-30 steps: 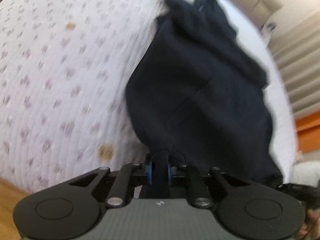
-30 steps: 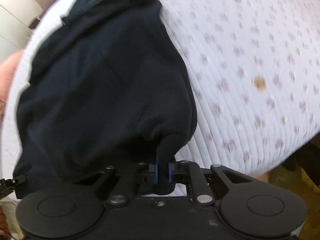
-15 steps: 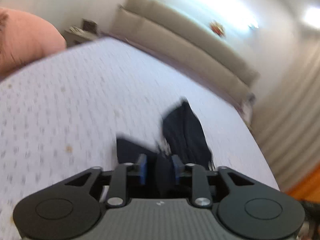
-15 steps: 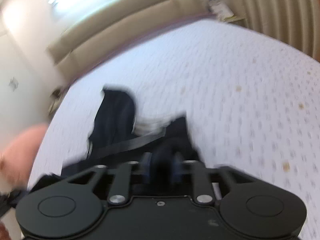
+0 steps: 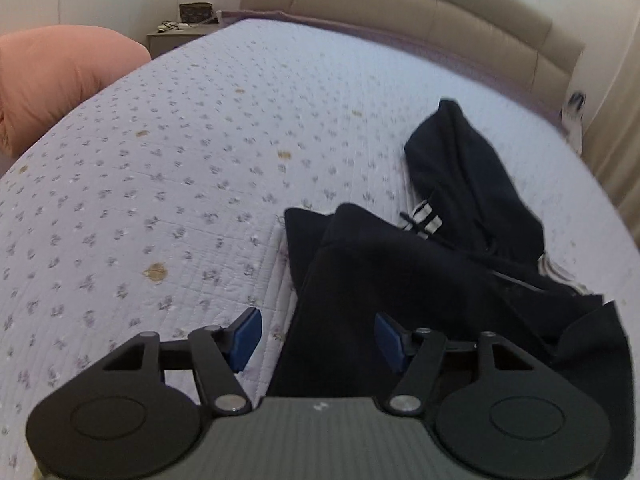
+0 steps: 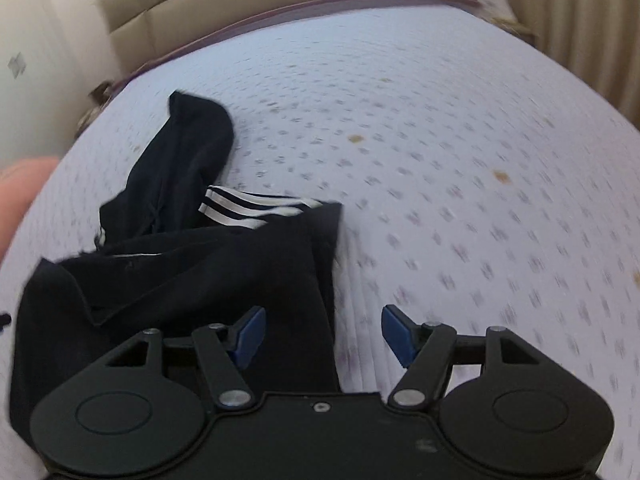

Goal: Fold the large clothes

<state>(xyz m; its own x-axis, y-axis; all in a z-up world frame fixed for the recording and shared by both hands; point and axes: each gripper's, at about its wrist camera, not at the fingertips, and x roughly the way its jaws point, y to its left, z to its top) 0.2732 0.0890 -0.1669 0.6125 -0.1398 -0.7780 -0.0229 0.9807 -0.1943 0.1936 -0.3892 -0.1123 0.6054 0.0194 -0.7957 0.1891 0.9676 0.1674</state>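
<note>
A black garment with white stripes [image 5: 452,264] lies crumpled and partly folded on the white quilted bed [image 5: 180,152]. My left gripper [image 5: 316,338] is open, its blue pads [image 5: 246,334] spread over the garment's near left edge, holding nothing. In the right wrist view the same garment [image 6: 208,264] lies left of centre, its white stripes [image 6: 248,206] showing. My right gripper [image 6: 322,336] is open over the garment's near right edge and the bed [image 6: 460,168].
A beige padded headboard [image 5: 420,12] runs along the far side. A pink cushion [image 5: 52,76] sits at the left edge of the bed, and a nightstand [image 5: 176,34] stands behind it. Curtains [image 6: 580,12] hang at the right.
Both grippers were shut on the black garment and lifted it forward over itself; now both are open and the garment lies folded over on the bed.
</note>
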